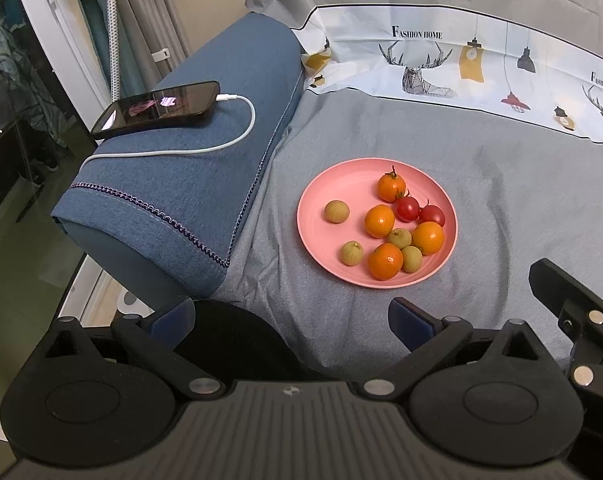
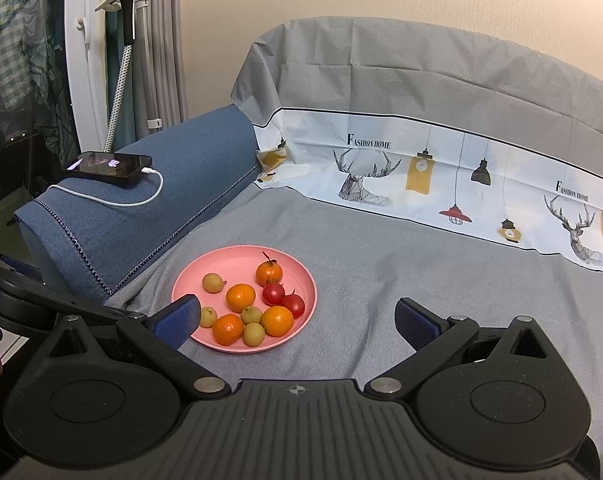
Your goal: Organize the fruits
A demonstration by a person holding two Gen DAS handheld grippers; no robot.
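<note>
All the fruits (image 1: 397,224) are seen gathered, kinds mixed, on the pink plate (image 1: 321,196), while both grippers (image 1: 289,320) (image 2: 297,320) are held near it, wide-jawed and empty.

My left wrist camera looks steeply down, near the round pink plastic plate (image 1: 325,188); my right wrist camera looks lower and more level. Both share it and the grey bedsheet (image 2: 381,280).

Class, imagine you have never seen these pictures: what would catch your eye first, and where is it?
First, the pink plate on the grey cloth, holding small oranges, red tomatoes and greenish-brown fruits. Next, the phone charging on the blue armrest to the plate's left. Both hand-held grippers, left and right, are open and empty.
</note>
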